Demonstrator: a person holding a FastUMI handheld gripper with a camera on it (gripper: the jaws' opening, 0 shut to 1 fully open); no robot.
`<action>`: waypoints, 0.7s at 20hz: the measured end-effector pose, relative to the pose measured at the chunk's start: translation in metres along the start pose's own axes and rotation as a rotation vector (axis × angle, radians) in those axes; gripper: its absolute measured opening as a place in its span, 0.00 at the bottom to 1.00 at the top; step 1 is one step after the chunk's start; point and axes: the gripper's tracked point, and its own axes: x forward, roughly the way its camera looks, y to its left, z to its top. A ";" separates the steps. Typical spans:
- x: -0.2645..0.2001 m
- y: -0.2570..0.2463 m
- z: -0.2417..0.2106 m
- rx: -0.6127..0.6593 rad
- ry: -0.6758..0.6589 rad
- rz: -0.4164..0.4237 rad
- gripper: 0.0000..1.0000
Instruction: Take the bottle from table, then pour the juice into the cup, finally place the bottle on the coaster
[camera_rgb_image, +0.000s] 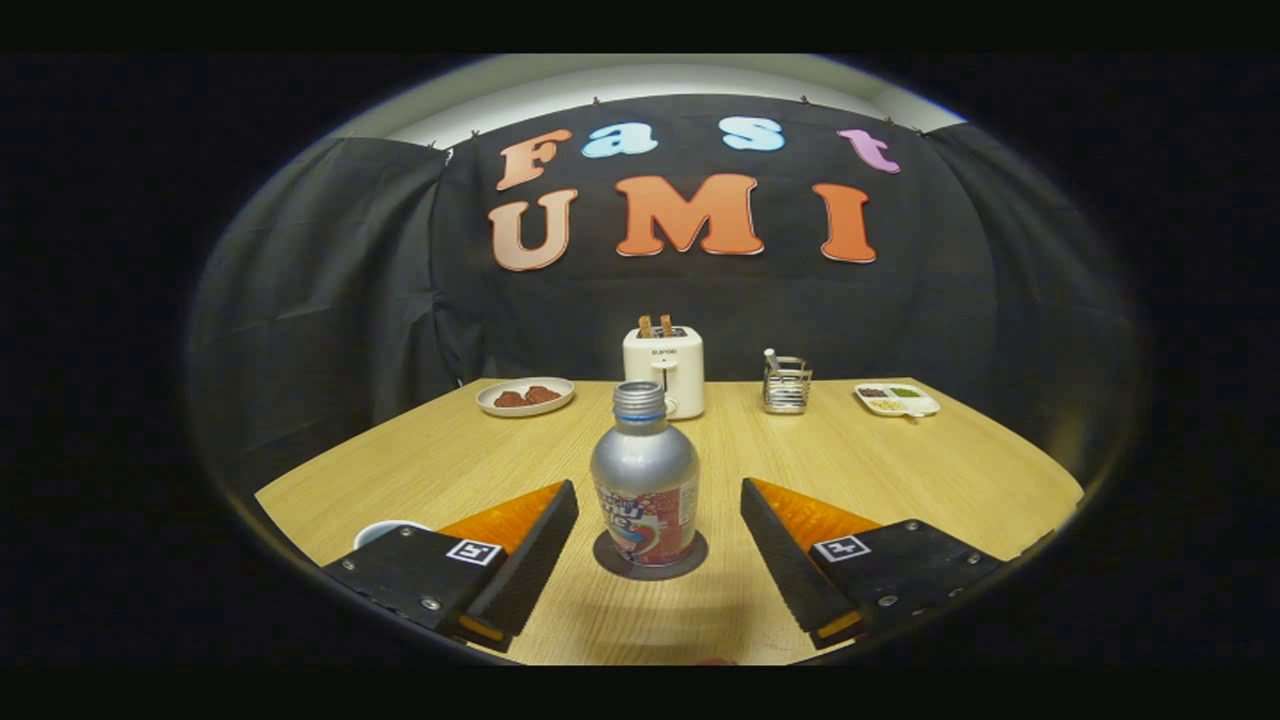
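A silver bottle (646, 478) with a coloured label and an uncapped threaded neck stands upright on a dark round coaster (650, 563) on the wooden table (900, 460). My gripper (660, 500) is open, one finger on each side of the bottle, with clear gaps between both fingers and the bottle. Just behind the left finger (530, 545) the rim of a white cup (385, 532) shows; most of the cup is hidden by that finger.
At the back of the table stand a white toaster (664, 370) with two slices in it, a white plate (525, 396) of brown food to its left, a wire rack (787, 385) and a small divided dish (897, 399) to its right.
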 end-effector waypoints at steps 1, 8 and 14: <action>-0.010 -0.004 0.006 -0.003 -0.012 -0.007 0.97; -0.064 -0.026 0.037 -0.017 -0.063 -0.072 0.97; -0.085 -0.024 0.044 -0.074 -0.074 -0.097 0.97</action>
